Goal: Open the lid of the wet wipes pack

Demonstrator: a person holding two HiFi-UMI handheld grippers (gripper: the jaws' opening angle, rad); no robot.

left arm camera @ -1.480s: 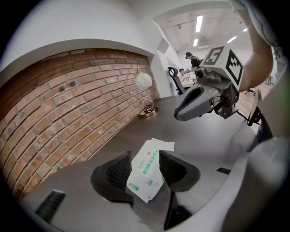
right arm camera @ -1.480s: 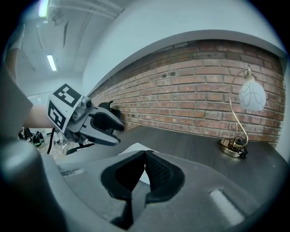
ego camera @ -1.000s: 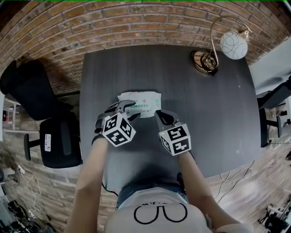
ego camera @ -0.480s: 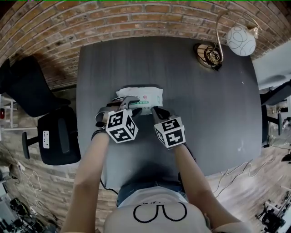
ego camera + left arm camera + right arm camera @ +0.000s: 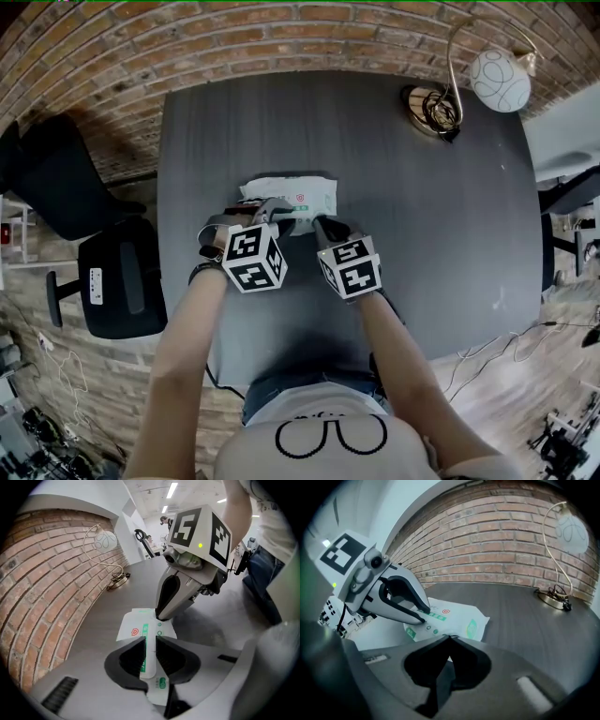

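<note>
1 wet wipes pack, white with green print, lying flat on the table, left of centre and toward the person's side. Lid not lifted, pack top looks flat.

2 hand-held grippers, both tipped down onto the near half of the pack:
- left hand-held gripper: jaws have just been closing and are down to a narrow slit. The pack's top film and green strip show in the slit, tips on the pack top. Can't tell whether the pads actually bite the film.
- right hand-held gripper: jaws together, tips meeting, nothing between them. In the left gripper view its tip sits on the pack top, just beside the left one's tips.

The two stand side by side, close but not touching. 2 marker cubes, one per hand-held gripper. 2 bare forearms run back to the person at the bottom of the head view.

Rest of the table: 1 lamp at the far right corner, with a round white globe on a curved brass stem and a round base with a coil of cable on it. It's well apart from the pack.

Around the table: brick wall behind the far edge, 1 black office chair just off the left edge.
</note>
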